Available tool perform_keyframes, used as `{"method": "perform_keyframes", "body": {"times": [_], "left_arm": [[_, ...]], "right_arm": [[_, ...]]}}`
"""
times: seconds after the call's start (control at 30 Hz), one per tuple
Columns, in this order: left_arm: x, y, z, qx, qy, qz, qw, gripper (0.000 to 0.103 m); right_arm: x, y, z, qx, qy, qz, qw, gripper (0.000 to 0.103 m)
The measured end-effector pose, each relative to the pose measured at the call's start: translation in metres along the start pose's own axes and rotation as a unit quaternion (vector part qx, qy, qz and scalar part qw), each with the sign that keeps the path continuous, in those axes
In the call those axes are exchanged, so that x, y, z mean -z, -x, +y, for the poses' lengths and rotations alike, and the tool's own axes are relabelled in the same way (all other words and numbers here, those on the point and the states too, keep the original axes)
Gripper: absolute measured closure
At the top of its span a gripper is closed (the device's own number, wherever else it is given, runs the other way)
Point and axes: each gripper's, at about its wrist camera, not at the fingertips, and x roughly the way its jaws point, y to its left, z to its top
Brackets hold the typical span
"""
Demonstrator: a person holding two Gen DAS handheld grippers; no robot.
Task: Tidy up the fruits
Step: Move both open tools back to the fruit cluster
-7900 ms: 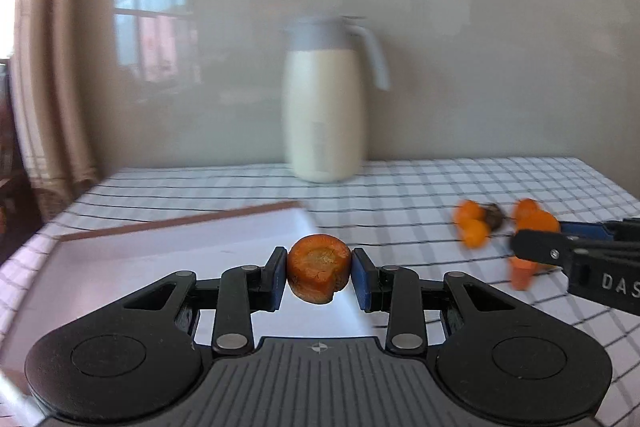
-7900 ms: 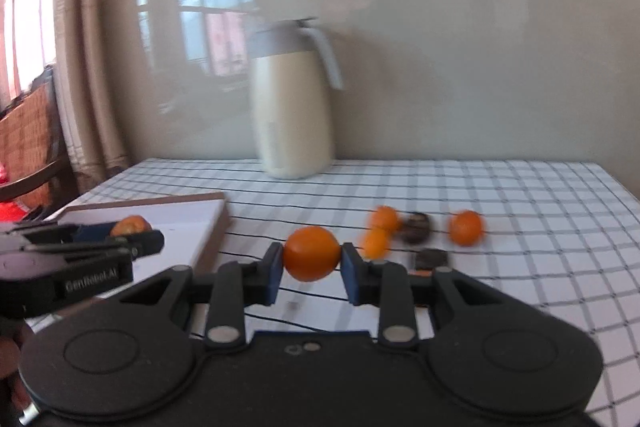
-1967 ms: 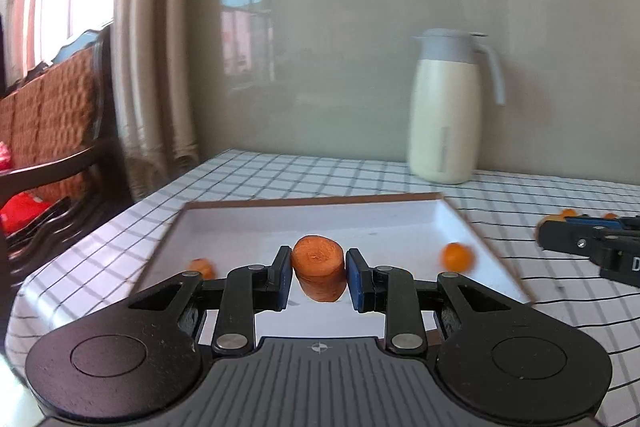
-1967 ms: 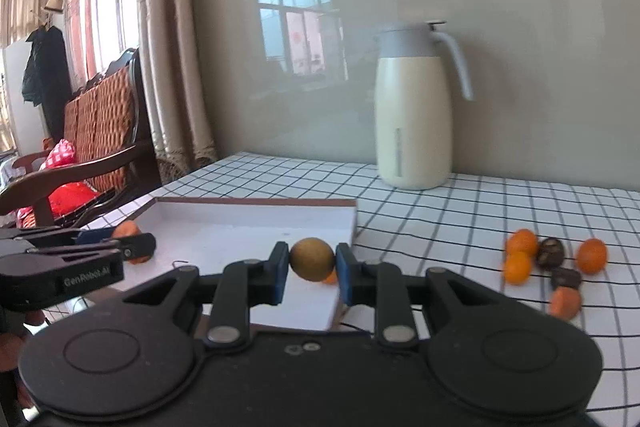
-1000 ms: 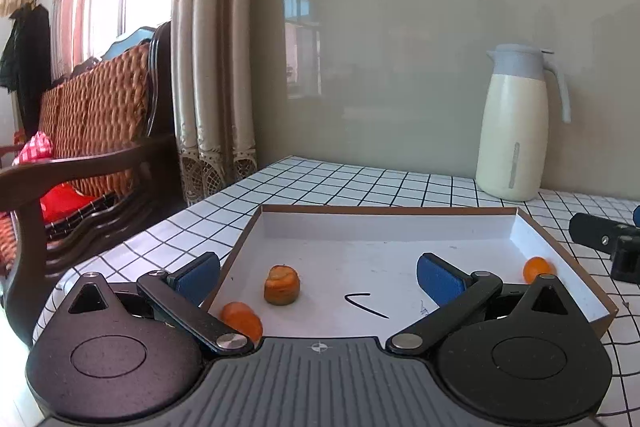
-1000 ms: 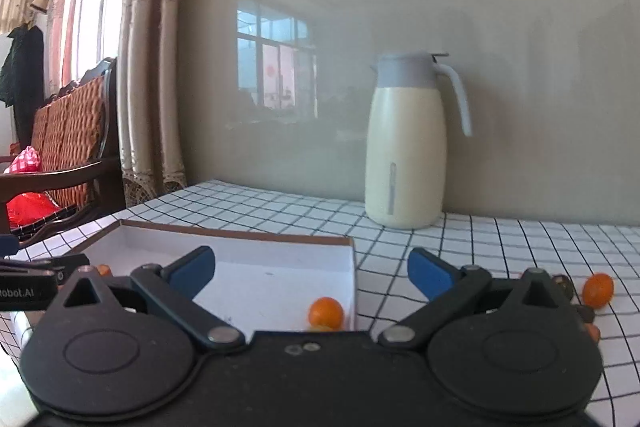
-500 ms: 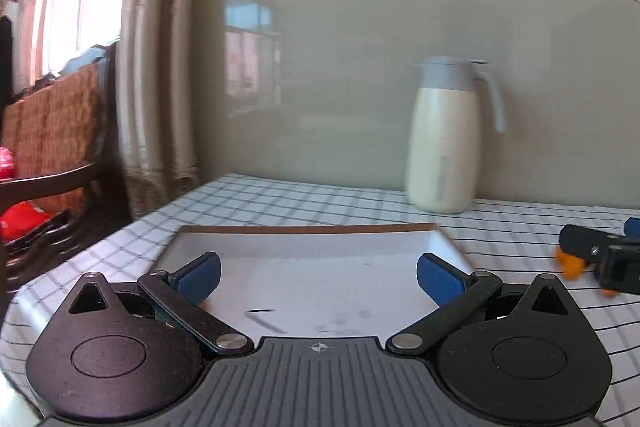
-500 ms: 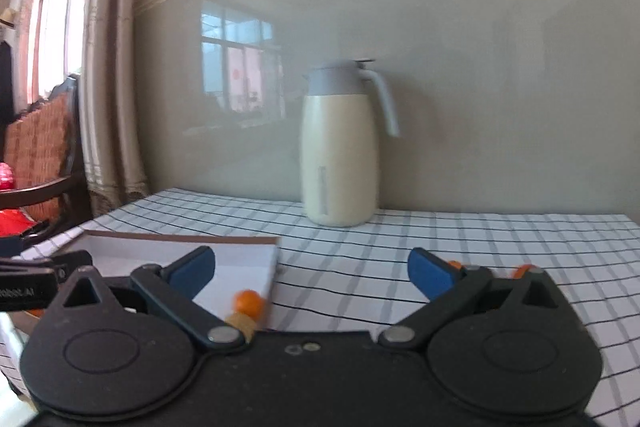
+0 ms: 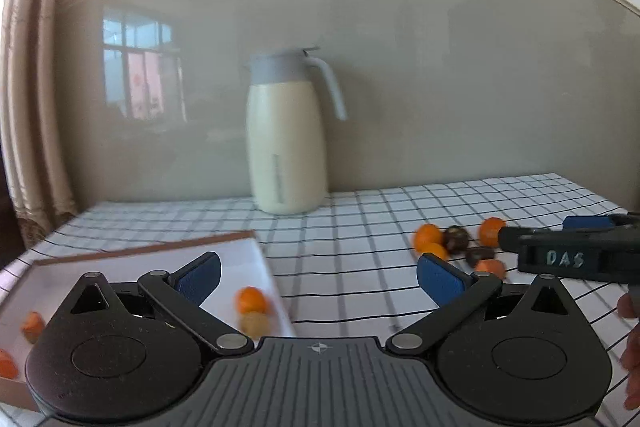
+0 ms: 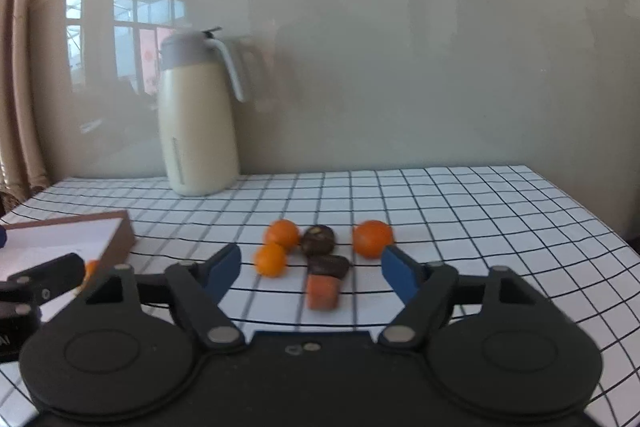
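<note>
A white tray with a brown rim (image 9: 256, 259) lies on the checked table at the left and holds an orange fruit (image 9: 251, 299), a yellowish fruit (image 9: 255, 323) and carrot pieces (image 9: 33, 321). A cluster lies on the cloth in the right wrist view: three orange fruits (image 10: 372, 238), two dark pieces (image 10: 318, 239) and a carrot chunk (image 10: 322, 291). My right gripper (image 10: 310, 269) is open and empty just before that cluster. My left gripper (image 9: 318, 273) is open and empty over the tray's right edge.
A cream thermos jug (image 9: 286, 143) with a grey lid stands at the back near the wall. The tray corner shows in the right wrist view (image 10: 120, 233). Curtains (image 9: 24, 99) hang at the left. The table's right edge (image 10: 580, 203) falls away.
Both grippers have swung right, from over the tray toward the fruit cluster on the cloth. Both have stayed open and empty since releasing the carrot piece and the yellowish fruit into the tray.
</note>
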Motion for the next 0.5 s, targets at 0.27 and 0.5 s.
{"method": "perform_keyframes", "body": {"times": [0.27,0.5], "left_arm": [[-0.007,-0.023,-0.024,0.017,-0.007,0.006,0.9998,0.0],[-0.004,-0.036,-0.032,0.024,-0.007,0.019,0.9995,0.0]], "right_arm": [[0.007,-0.018,-0.014,0.015,-0.002,0.024,1.0,0.041],[0.012,-0.029,-0.016,0.014,0.004,0.04,0.999,0.041]]}}
